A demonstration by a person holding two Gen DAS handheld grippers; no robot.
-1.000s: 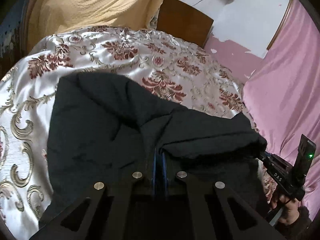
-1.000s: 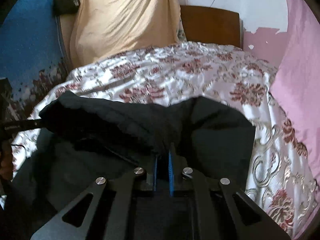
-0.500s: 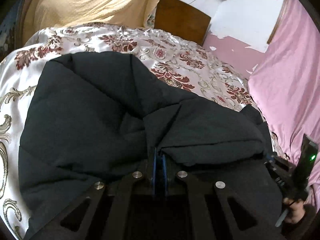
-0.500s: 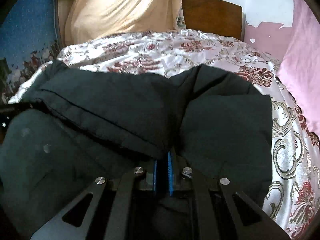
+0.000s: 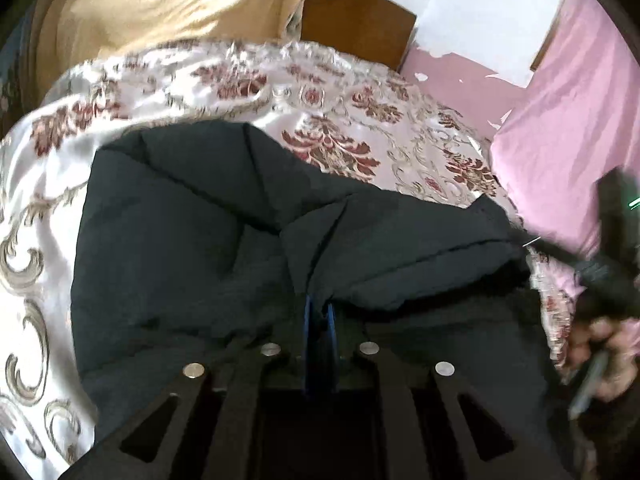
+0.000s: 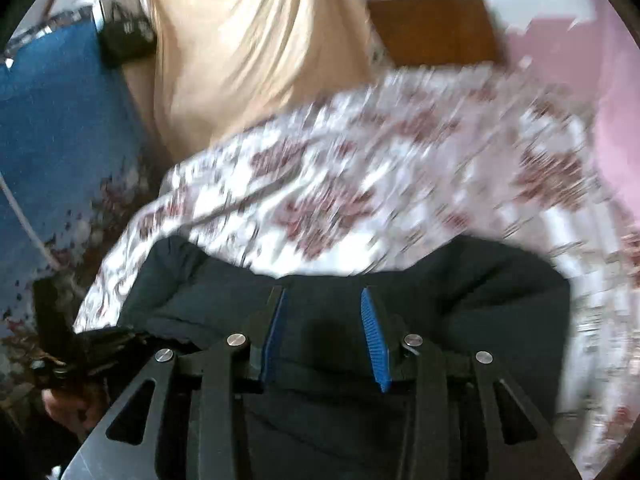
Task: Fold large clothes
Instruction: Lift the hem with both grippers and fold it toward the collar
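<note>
Black garment point(image 5: 192, 248) hides left fingers' point(image 5: 308, 320) tips.

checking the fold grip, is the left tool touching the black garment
Touching. The left wrist view shows the left tool shut on a fold of the black garment, cloth pinched between its blue pads.

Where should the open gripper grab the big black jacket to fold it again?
Probably the thick rolled edge of the black jacket nearest the right gripper. Come from the near side, low over the bedspread, one finger above the fold and one below. That edge bulges up, so it offers something to pinch. The left gripper is shut on the jacket's other end.
</note>
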